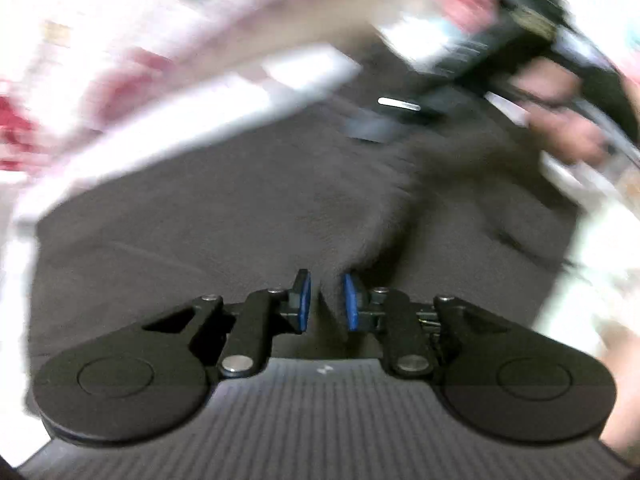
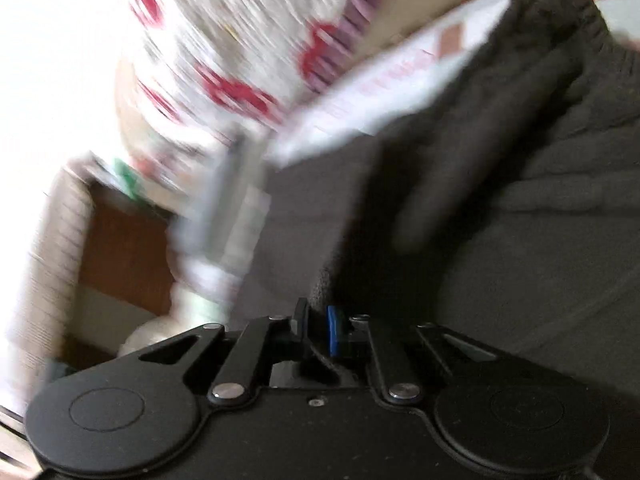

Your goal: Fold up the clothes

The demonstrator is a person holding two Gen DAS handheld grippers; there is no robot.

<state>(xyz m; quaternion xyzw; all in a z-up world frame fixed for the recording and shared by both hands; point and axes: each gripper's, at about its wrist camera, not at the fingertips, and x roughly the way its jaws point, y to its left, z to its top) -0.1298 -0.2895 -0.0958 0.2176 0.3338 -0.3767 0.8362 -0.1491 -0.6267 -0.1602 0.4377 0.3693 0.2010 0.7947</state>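
A dark grey knitted garment (image 1: 224, 216) fills most of the left wrist view. My left gripper (image 1: 326, 300) is shut on a ridge of its fabric, pinched between the blue pads (image 1: 305, 300). In the right wrist view the same garment (image 2: 520, 220) spreads to the right, with a ribbed hem at the top right. My right gripper (image 2: 318, 330) is shut on a fold of that fabric. The other gripper (image 1: 520, 40) and a hand (image 1: 568, 136) show blurred at the upper right of the left wrist view. Both views are smeared by motion.
A white cover with red and pink print (image 2: 224, 52) lies under and behind the garment. A brown wooden piece with a pale frame (image 2: 116, 248) is at the left of the right wrist view. A white surface (image 1: 592, 264) borders the garment on the right.
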